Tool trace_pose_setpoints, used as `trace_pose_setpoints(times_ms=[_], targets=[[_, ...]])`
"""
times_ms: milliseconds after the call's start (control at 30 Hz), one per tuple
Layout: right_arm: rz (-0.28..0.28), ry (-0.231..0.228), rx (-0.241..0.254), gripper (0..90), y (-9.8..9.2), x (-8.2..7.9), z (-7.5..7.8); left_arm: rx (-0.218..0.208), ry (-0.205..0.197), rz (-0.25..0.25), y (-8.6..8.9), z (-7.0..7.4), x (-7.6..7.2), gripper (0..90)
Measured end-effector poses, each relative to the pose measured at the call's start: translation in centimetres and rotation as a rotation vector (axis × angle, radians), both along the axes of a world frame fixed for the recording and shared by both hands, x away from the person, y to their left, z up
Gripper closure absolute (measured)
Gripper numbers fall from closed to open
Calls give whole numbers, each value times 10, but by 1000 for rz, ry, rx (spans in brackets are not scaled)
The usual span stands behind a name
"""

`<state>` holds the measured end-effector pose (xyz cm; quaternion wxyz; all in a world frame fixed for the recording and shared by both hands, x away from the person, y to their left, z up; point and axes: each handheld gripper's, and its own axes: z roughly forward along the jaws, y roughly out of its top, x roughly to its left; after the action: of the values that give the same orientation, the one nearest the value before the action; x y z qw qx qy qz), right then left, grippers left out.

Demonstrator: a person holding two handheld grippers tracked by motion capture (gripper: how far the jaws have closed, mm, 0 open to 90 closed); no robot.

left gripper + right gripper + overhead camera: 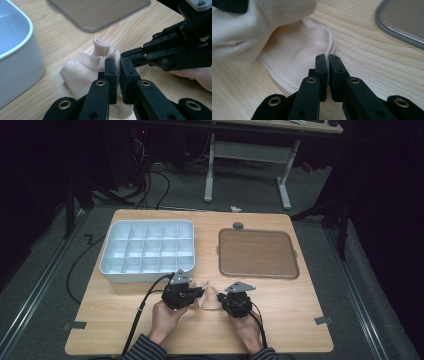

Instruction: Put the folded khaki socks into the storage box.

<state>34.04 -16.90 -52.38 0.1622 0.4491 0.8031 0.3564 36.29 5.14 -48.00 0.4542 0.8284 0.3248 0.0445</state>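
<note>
A small cream cloth piece [209,295], perhaps a sock, lies near the front edge of the wooden table [290,305], between both grippers. My left gripper [200,294] is shut on the ribbed, bunched end of the cloth [85,70]; in the left gripper view its jaws [119,62] pinch the fabric. My right gripper [220,300] comes from the other side and is shut on the thin folded edge of the cloth [294,45], its jaws [328,58] pressed together on the hem. The right gripper's fingers [135,55] show close beside my left tips.
A white box [148,276] divided into several compartments stands at the back left, close to my left gripper. A flat brown lid-like tray [257,252] lies at the back right. A small grey disc [238,225] sits behind it. Tape marks the table's front corners.
</note>
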Motion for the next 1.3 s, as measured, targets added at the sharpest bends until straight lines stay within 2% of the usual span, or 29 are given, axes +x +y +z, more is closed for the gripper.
trace_pose_setpoints(times_ms=[567, 1067, 1167, 1300], targets=[[0, 1, 4, 854, -3, 1, -3, 12, 14, -2, -21, -11, 6, 852], [-2, 6, 7, 850, -3, 2, -3, 46, 35, -11, -33, -23, 8, 852], [1, 5, 3, 850, -2, 2, -3, 76, 30, -15, -35, -25, 7, 854], [1, 6, 3, 850, -3, 2, -3, 68, 39, -9, -37, -30, 8, 854]])
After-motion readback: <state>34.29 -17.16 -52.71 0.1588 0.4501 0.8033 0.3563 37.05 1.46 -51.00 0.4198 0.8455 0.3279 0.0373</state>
